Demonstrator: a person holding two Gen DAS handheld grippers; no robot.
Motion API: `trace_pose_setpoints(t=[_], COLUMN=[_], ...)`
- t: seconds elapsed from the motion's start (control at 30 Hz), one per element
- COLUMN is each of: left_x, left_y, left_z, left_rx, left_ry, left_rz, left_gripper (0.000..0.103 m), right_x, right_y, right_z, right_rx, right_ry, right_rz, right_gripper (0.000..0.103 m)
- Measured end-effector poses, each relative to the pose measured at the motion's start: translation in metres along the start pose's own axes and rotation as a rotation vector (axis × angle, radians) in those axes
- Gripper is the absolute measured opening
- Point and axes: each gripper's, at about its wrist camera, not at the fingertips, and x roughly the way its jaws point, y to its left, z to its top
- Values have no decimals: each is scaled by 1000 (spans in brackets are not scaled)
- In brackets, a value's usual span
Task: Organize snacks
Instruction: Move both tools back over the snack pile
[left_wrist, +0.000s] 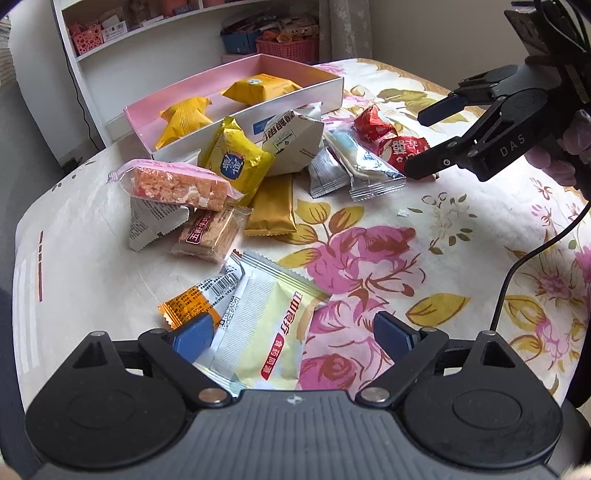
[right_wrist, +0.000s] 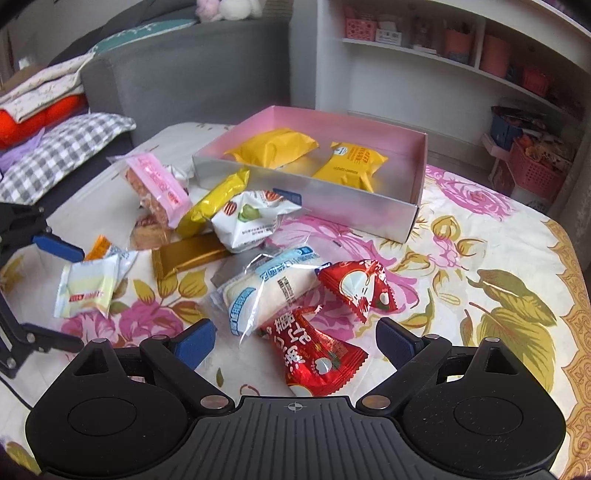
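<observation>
1. My left gripper (left_wrist: 291, 336) hovers with jaws wide over the pale yellow wafer packet (left_wrist: 266, 332), near edge of the table (left_wrist: 461, 221).
2. My right gripper (right_wrist: 293, 338) is wide too, over the red candy packet (right_wrist: 317, 358).
3. Both are light, crinkly, slippery film; I'd pinch across the middle, gently.
4. The pink box (right_wrist: 369, 210) sits far, two yellow packs inside.

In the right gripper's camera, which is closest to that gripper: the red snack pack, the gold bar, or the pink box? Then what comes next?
1. Red snack pack: right between the right gripper fingers.
2. Gold bar: farther out, to the left.
3. Pink box: farthest, at the back, holding yellow packs.
</observation>
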Motion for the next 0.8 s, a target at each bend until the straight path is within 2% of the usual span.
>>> trace_pose_setpoints(t=[0.27, 0.43, 0.8], left_x=[3, 8, 8], left_y=[-6, -9, 1], left_z=[-1, -1, 1], left_rx=[5, -3, -56], left_ry=[32, 53, 57], left_rz=[-66, -41, -7], left_gripper=[83, 76, 61], right_x=[13, 18, 21], right_y=[5, 6, 1], right_z=[-8, -12, -14], right_rx=[-61, -104, -114], right_ry=[25, 29, 13], right_rz=[-10, -33, -37], right_gripper=[95, 95, 93])
